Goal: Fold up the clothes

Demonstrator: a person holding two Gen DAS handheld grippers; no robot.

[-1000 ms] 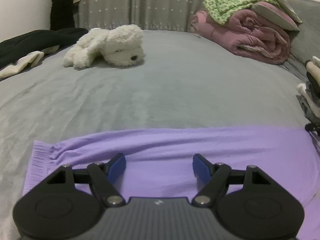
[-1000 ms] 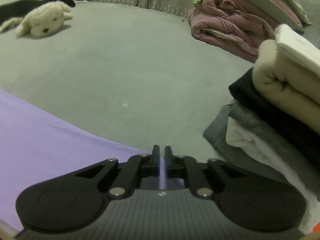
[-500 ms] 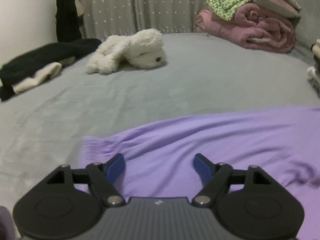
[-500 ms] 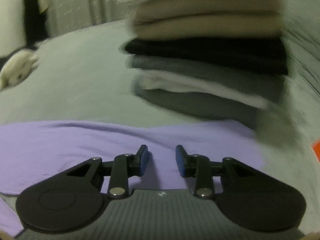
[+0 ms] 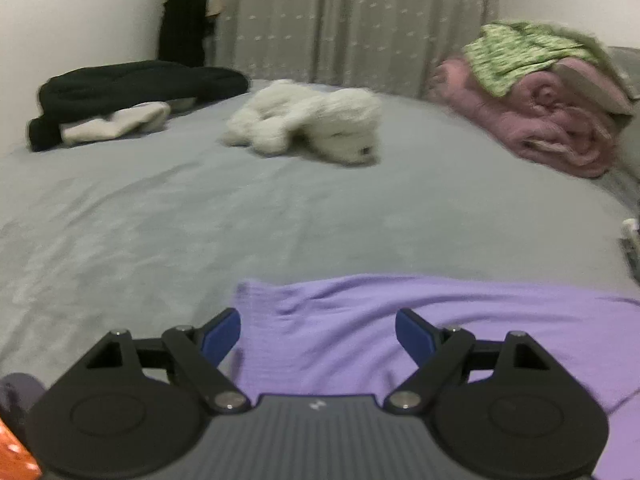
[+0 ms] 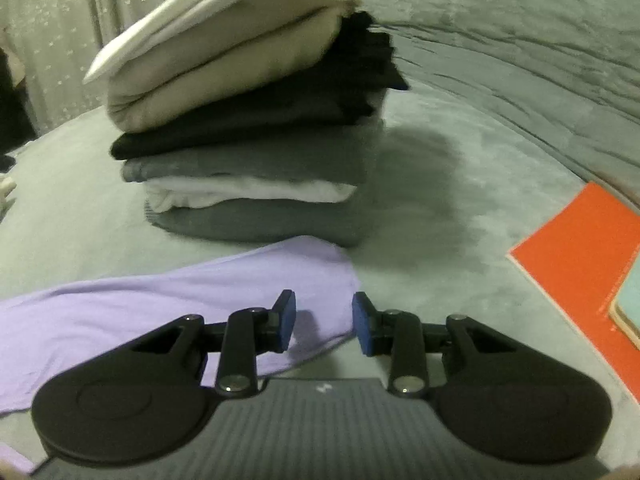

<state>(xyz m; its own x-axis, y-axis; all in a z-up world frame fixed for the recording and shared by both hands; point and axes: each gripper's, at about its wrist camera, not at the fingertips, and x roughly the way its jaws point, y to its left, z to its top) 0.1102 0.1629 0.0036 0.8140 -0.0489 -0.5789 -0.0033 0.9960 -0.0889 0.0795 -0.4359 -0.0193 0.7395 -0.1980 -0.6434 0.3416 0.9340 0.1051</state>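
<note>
Change, right gripper (image 6: 324, 322): a second ago it was clenched on the purple garment (image 6: 168, 304); now its jaws are standing apart, released, with the cloth's end lying under and between them.
Change, left gripper (image 5: 318, 334): it is staying wide open, holding nothing, and has swung rightward; the toy dog (image 5: 308, 124) is now sitting at 12 o'clock instead of 10.
Garment: lying flat on the bed (image 5: 200, 216), its ribbed cuff edge falling just inside the left finger (image 5: 222, 334).
Edges: the garment's rounded end is stopping just short of the stack (image 6: 256, 120) at 12 o'clock.
Open room: bare bedspread is stretching from the garment to the dog; an orange book (image 6: 580, 248) is lying at 3 o'clock of the right gripper.
</note>
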